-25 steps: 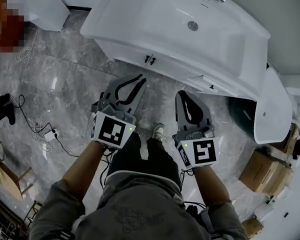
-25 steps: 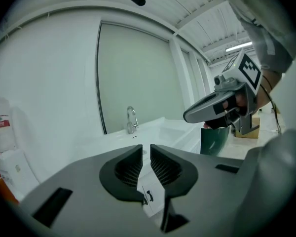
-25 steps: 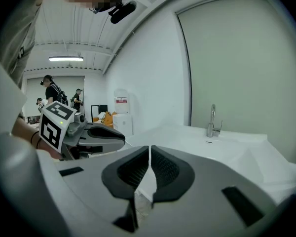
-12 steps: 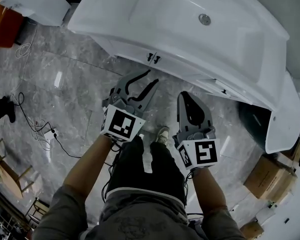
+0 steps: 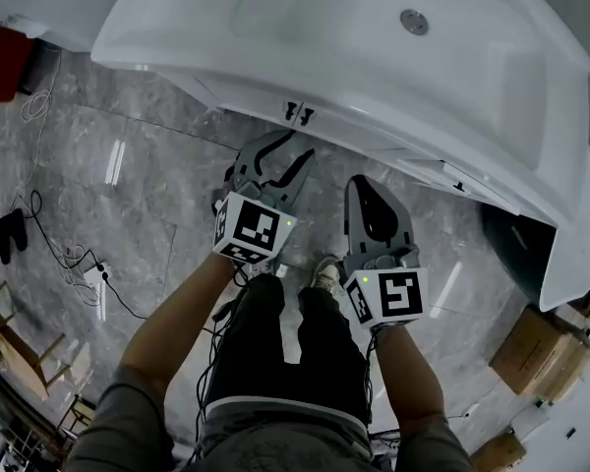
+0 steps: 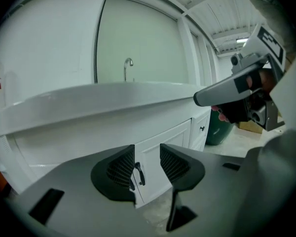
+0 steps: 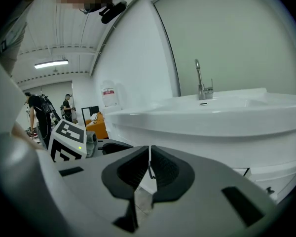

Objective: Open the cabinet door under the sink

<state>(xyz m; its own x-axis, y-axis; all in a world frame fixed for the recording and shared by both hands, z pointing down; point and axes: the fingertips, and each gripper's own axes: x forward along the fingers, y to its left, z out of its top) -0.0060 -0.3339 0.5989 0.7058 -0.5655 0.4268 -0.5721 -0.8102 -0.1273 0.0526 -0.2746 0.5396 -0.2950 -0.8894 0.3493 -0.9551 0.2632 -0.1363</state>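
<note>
Jaws of grey left gripper (image 5: 284, 152) just been opening, empty, near white cabinet door (image 6: 164, 146) and its black handles (image 5: 297, 114) — grey right gripper (image 5: 362, 182), right of them, clenched, empty.

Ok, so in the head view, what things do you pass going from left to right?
white power adapter → left gripper (jaws have just been opening, nothing between them) → right gripper → cardboard box

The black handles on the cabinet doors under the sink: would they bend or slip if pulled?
The handles look like thin, dark, rigid bars, so they probably won't flex. Their bowed shape seems to stand off the door, so a pull should catch behind one rather than slip. The door, a framed white panel, likely swings lightly, though its hinges aren't visible.
</note>
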